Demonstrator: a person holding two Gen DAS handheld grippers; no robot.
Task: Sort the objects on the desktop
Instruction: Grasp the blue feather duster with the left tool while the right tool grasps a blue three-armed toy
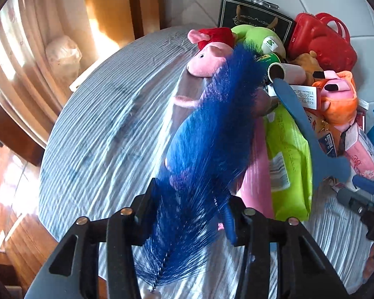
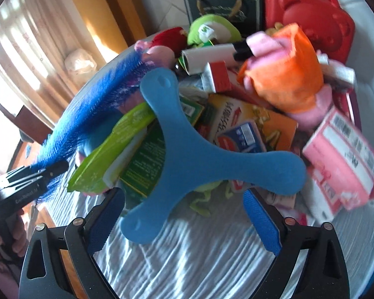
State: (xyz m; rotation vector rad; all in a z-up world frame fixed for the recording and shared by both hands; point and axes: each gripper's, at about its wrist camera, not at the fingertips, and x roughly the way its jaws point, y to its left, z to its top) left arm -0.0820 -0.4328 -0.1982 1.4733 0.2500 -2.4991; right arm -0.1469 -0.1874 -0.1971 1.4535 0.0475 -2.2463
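Left hand-held gripper (image 1: 192,221): its jaws are partly closed around the blue brush (image 1: 207,129). The bristles fill the gap, and the twisted wire stem runs down between the jaws. I cannot tell if the pads press on the stem or only on the soft bristles.

Blue brush: it is long and fluffy. It sticks up and away from the jaws, over the pink pig toy (image 1: 207,59).

Right hand-held gripper (image 2: 184,219): its jaws are wide open. The blue three-arm toy (image 2: 199,157) sits between them. One arm looks to touch the left pad (image 2: 104,224). The other pad stands clear, so I think nothing is pinched.

Blue three-arm toy: it lies on top of the pile, over a green pack (image 2: 112,147) and some boxes.

Pile: it sits on the far side of the table (image 2: 187,256), with an orange plush toy (image 2: 286,74) and a red case (image 2: 311,17) at the back.

Step now: I think each hand is picking one blue thing out of the pile.

How to do it well: grip the brush on its wire stem, not the bristles, or it may slip. Close the right jaws on one arm of the toy near its middle. Lift slowly so the boxes below do not tip.
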